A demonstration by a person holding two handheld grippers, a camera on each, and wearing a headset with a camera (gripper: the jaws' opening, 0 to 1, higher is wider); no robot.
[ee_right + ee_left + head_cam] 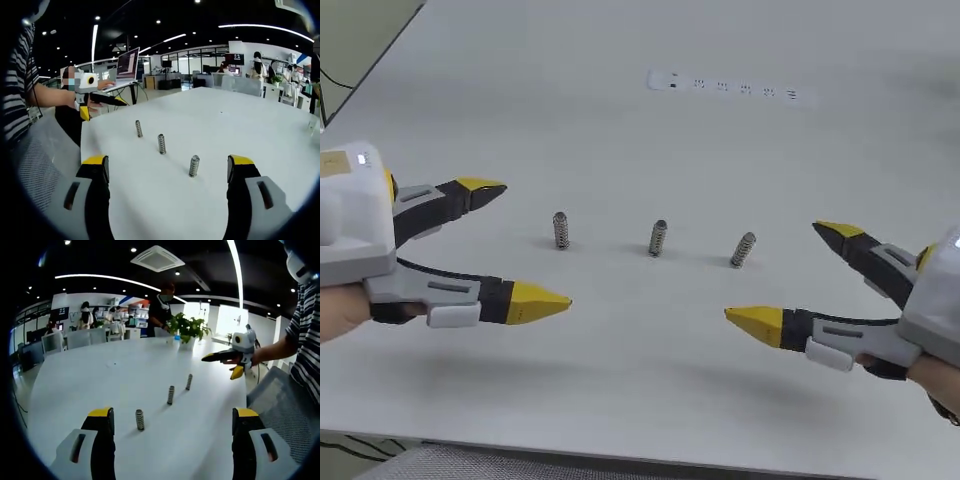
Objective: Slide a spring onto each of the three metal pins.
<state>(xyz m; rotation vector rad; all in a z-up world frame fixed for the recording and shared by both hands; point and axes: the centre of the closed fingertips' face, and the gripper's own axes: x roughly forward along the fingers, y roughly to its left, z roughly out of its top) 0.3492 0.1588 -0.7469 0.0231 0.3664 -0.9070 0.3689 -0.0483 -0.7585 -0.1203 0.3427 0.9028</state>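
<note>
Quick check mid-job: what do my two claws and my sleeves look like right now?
The left claw and right claw match: black tapered jaws with yellow pointed tips, grey inserts and white housings. The person wears a black-and-white striped sleeve.

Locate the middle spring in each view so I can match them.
Head view: middle spring, centre of the picture.
Left gripper view: just right of centre, second out from the jaws.
Right gripper view: centre, second out.
Shared landmark: the leaning end spring.
</note>
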